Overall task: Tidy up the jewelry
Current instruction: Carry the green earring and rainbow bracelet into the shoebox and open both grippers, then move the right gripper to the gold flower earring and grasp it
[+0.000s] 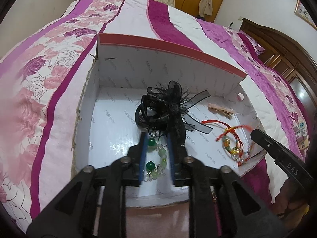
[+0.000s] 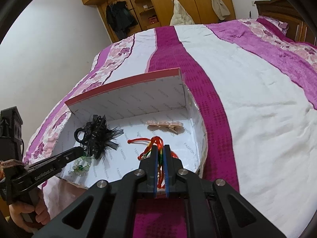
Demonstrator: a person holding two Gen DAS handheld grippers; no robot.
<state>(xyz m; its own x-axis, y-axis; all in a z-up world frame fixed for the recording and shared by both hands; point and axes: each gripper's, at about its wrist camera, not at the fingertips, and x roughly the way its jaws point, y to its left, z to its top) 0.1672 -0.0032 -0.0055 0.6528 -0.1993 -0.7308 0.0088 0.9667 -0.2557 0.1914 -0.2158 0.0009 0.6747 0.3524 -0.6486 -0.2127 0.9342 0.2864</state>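
An open white shoe box [image 1: 111,129] with a red-edged lid [image 2: 122,85] lies on the bed. On its floor are a black feathered hair flower [image 1: 168,107] [image 2: 97,134] and a beige hair clip [image 1: 220,110] [image 2: 164,126]. A green bead bracelet [image 1: 156,162] [image 2: 79,166] lies on the box floor between the blue pads of my left gripper [image 1: 156,134] [image 2: 79,150], which is open and not touching it. My right gripper [image 2: 161,146] [image 1: 257,136] is inside the box's right end, shut on the cords of a red multicoloured bracelet [image 2: 147,150] [image 1: 231,144].
The box sits near the front edge of a bed with a pink, magenta and white floral cover [image 1: 49,99] [image 2: 247,99]. A wooden headboard [image 1: 277,45] stands at the right, and wardrobes [image 2: 178,0] with hanging clothes stand behind. A hand [image 2: 25,214] holds the left gripper's handle.
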